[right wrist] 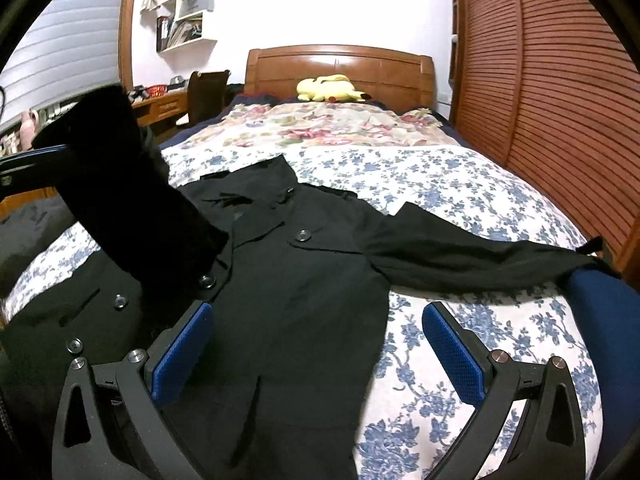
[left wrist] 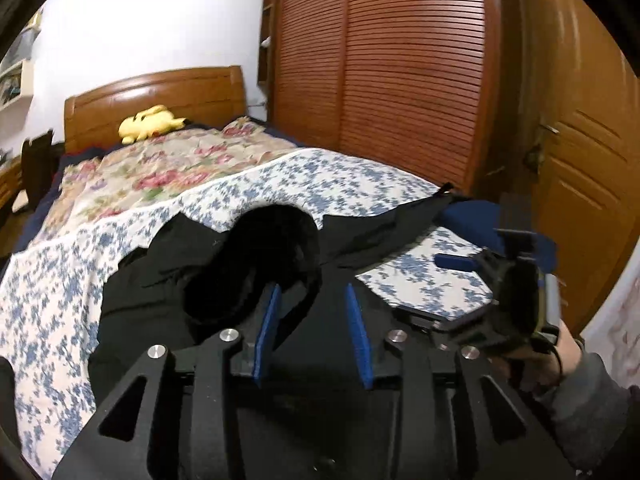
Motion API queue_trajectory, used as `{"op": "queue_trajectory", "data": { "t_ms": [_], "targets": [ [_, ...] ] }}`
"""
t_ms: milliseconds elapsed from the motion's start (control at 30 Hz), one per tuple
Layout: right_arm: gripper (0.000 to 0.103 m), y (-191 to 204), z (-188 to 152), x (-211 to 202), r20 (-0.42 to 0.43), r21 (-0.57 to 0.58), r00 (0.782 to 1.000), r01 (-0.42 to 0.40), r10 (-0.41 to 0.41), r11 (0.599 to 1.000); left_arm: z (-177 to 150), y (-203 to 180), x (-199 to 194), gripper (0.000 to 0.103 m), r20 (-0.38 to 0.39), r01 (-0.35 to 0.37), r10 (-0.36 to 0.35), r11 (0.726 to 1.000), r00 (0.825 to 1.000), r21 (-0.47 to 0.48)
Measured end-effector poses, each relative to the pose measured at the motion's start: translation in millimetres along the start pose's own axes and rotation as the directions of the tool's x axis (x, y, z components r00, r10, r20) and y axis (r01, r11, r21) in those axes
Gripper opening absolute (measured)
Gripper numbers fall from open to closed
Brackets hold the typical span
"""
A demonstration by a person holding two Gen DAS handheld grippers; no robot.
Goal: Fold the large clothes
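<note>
1. While my left gripper (left wrist: pixel 314 332) stands partly open, the black coat's raised sleeve (left wrist: pixel 256 268) drapes over its left pad, unpinched.
2. Ahead of both grippers, the black coat (right wrist: pixel 304 280) lies spread on the floral bedspread (right wrist: pixel 480 200).
3. At my right, my right gripper (right wrist: pixel 316 344) gapes wide, holding nothing, above the coat's hem.

A bed (right wrist: pixel 460 200) with a wooden headboard (right wrist: pixel 340 64) is standing against a white wall (right wrist: pixel 320 0), wearing a blue-flowered sheet and a pink floral quilt (right wrist: pixel 320 128). A slatted wooden wardrobe (right wrist: pixel 552 80) is running along its right side. Wall shelves (right wrist: pixel 192 12) are hanging above a desk (right wrist: pixel 160 108) and dark chair (right wrist: pixel 206 92). A panelled door (left wrist: pixel 584 168) is standing closed beside the wardrobe.
</note>
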State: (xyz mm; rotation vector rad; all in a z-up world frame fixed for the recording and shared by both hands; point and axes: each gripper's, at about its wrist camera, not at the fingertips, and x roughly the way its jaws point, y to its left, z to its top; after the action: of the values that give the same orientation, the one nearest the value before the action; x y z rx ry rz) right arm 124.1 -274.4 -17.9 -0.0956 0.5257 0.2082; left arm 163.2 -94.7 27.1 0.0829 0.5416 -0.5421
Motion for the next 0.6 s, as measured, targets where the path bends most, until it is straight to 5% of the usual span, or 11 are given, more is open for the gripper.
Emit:
{"op": "queue_trajectory", "data": {
  "t_ms": [200, 600],
  "targets": [
    [0.103, 0, -1, -9, 0.019, 0.028, 1.0, -0.015, 0.015, 0.999, 1, -5, -27, 0.069, 0.041, 0.0, 0.001, 1.0, 0.999, -0.022],
    [0.103, -8, -8, 3, -0.007, 0.026, 0.996, -0.086, 0.087, 0.996, -46, 40, -33, 0.075, 0.01, -0.104, 0.106, 0.987, 0.994, -0.122]
  ]
}}
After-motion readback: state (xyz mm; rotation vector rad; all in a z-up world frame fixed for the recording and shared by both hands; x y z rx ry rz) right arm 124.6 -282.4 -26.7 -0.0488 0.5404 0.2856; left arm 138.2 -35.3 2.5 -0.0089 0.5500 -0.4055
